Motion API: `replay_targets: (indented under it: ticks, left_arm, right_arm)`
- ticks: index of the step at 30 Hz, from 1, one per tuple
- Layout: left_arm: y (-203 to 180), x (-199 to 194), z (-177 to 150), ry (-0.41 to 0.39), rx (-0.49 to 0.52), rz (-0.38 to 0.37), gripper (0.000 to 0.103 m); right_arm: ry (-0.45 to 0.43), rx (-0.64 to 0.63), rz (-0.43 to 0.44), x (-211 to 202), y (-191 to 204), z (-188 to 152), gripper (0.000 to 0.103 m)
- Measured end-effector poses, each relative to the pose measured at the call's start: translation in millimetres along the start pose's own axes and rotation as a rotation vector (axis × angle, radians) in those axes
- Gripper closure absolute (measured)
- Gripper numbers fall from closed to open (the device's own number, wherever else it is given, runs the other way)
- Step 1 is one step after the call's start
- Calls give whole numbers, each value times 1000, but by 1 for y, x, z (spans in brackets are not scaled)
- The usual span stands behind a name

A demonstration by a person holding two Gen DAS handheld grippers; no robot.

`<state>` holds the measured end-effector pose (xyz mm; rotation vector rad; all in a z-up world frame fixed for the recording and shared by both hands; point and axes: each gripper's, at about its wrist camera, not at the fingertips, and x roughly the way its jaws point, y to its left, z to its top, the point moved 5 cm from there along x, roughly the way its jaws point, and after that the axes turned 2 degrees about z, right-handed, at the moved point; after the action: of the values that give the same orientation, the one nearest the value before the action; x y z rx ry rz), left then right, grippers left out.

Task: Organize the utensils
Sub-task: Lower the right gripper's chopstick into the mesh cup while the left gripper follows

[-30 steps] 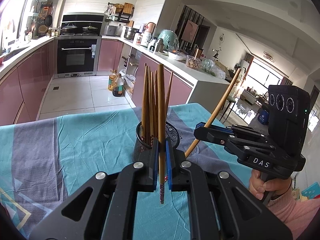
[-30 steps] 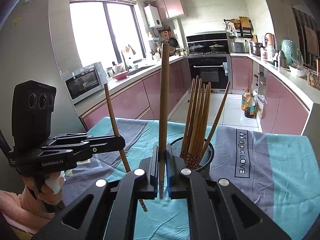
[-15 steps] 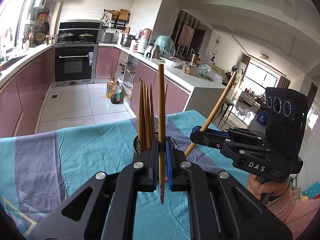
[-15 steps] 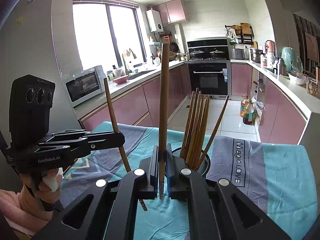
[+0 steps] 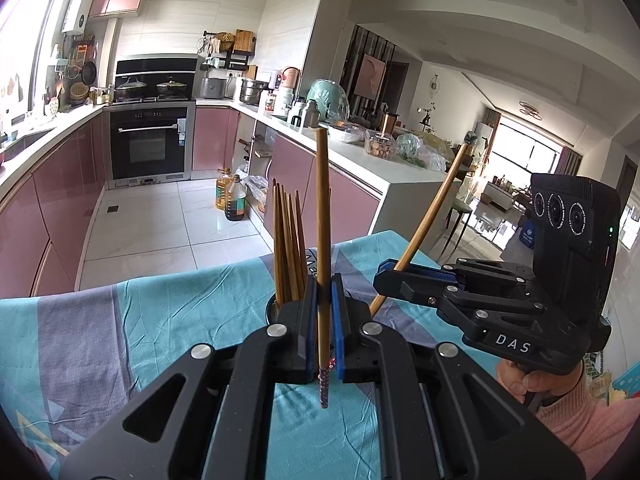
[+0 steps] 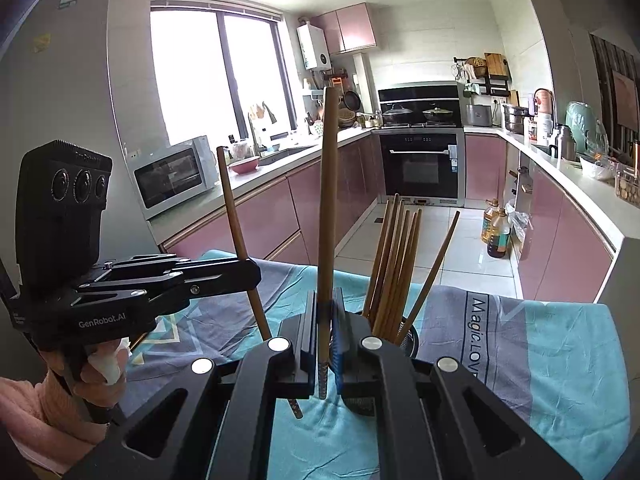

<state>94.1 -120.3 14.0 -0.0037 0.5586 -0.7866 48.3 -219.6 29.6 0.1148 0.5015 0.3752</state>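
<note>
Two handheld grippers, each pinching a single wooden chopstick, hover over a bench draped in a teal and grey cloth (image 5: 160, 320) in a home kitchen. The left gripper (image 5: 323, 320) has its blue-padded jaws pressed together on a chopstick (image 5: 322, 208) that stands almost upright, its patterned lower tip poking out below the pads above the cloth. The right gripper (image 6: 326, 340) likewise clamps its own chopstick (image 6: 327, 184) nearly vertical, the speckled end showing just under the jaws. Seen from the left wrist camera, the right gripper comes in from the right side, its chopstick leaning away toward the right, and a hand (image 5: 532, 380) in a pink sleeve grips the handle below it. From the right wrist camera, the left gripper reaches in from the left, its chopstick tilted with the top leaning left. Between and just beyond the two grippers stands a black mesh holder (image 6: 410, 338) on the cloth, near the bench's far edge, filled with a bundle of chopsticks (image 6: 394, 264) standing close together, one leaning out to the right. The holder is largely hidden behind the gripper jaws in both views. Behind the bench run pink-fronted kitchen cabinets (image 6: 280, 220), a built-in oven (image 6: 420, 164) and bottles of oil (image 5: 228, 198) on the tiled floor.
</note>
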Motion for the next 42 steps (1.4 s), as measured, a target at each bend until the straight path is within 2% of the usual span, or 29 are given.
replay_targets:
  ticks: [42]
  left_arm:
    - [0, -14, 24, -73, 22, 16, 96]
  right_arm:
    - [-58, -1, -43, -6, -7, 23, 97]
